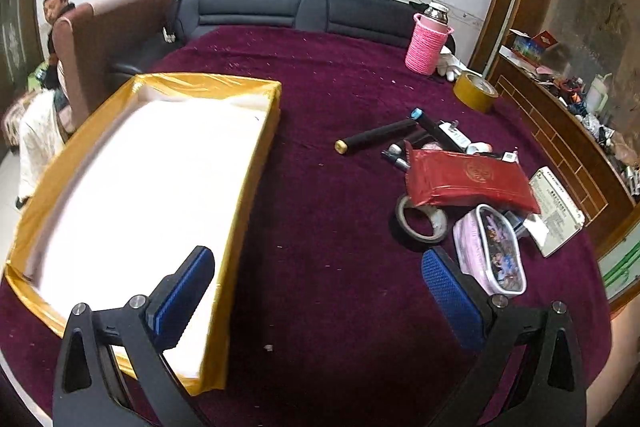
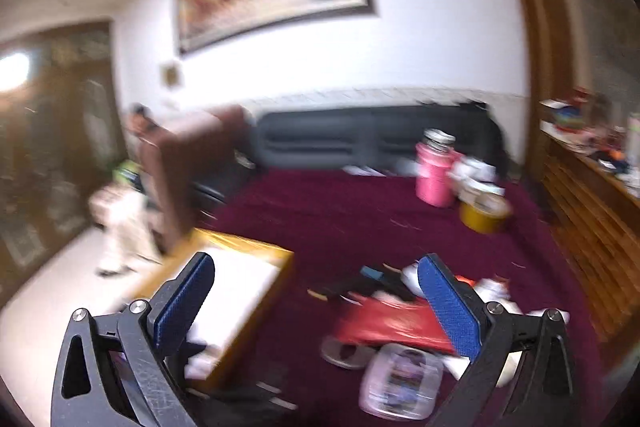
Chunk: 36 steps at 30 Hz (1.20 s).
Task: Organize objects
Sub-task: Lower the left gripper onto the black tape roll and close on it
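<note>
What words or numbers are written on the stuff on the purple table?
None can be read.
Flat white printed box: rows of small print, too small to read.
Red foil packet: a round gold emblem, no legible letters.
Pink pencil case with cartoon picture: picture only, no legible words.
Small white label behind the packet: too tiny.
The right wrist view is too blurred.

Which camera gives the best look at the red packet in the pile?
The left wrist view: the red packet is sharp and nearly whole, its gold emblem visible. The right wrist view shows only a blurred red smear, partly behind a finger.
</note>
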{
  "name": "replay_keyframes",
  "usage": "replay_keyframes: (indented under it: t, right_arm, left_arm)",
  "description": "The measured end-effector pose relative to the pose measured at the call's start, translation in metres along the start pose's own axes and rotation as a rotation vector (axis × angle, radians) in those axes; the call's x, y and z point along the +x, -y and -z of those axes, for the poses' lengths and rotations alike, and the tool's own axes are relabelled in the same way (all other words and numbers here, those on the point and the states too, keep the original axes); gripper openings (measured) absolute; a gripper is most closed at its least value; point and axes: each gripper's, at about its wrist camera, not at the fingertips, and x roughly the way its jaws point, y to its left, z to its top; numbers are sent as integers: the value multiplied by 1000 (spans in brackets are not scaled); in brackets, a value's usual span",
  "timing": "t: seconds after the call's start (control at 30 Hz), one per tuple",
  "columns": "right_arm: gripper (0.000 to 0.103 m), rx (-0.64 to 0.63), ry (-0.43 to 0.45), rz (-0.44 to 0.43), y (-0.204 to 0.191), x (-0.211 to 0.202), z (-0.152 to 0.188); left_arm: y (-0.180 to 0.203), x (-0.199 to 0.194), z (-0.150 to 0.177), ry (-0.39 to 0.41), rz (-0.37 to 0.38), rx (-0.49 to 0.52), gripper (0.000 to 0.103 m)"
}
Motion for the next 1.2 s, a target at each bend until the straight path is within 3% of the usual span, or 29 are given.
replay_keyframes:
  t: [0.1,0.17,0.23,0.33,0.37,0.47,0.6,0.7,0.9,1.2]
  right_arm:
    - [102,39,-236,-148,-21,46,-13]
    - [101,102,-248,-180,-17,47,-18]
    - [102,150,-150,-196,5,25,-15]
    - [103,144,6,-50,35,0,5]
    - [103,154,-1,-9,48,2,15]
    - [103,219,-158,132,88,24,43]
    - [103,339,-278,126,130,44,83]
    - [103,394,-308,123,144,56,113]
    - [103,473,-326,80,168,54,124]
    - [103,472,-318,61,182,55,127]
  left_arm:
    - [-4,-1,1,-3,3,-15,103]
    - [-7,-5,3,9,21,-27,103]
    - [-7,-8,4,14,19,-14,103]
    - [-4,-6,-1,17,14,12,103]
    - [-2,-3,-4,12,14,16,103]
    - [10,9,-11,-8,41,33,103]
    - [30,32,-14,-46,6,108,103]
    - [40,52,-15,-97,-18,156,103]
    - [52,76,-24,-135,-7,175,97]
    - [75,108,-29,-222,72,223,55]
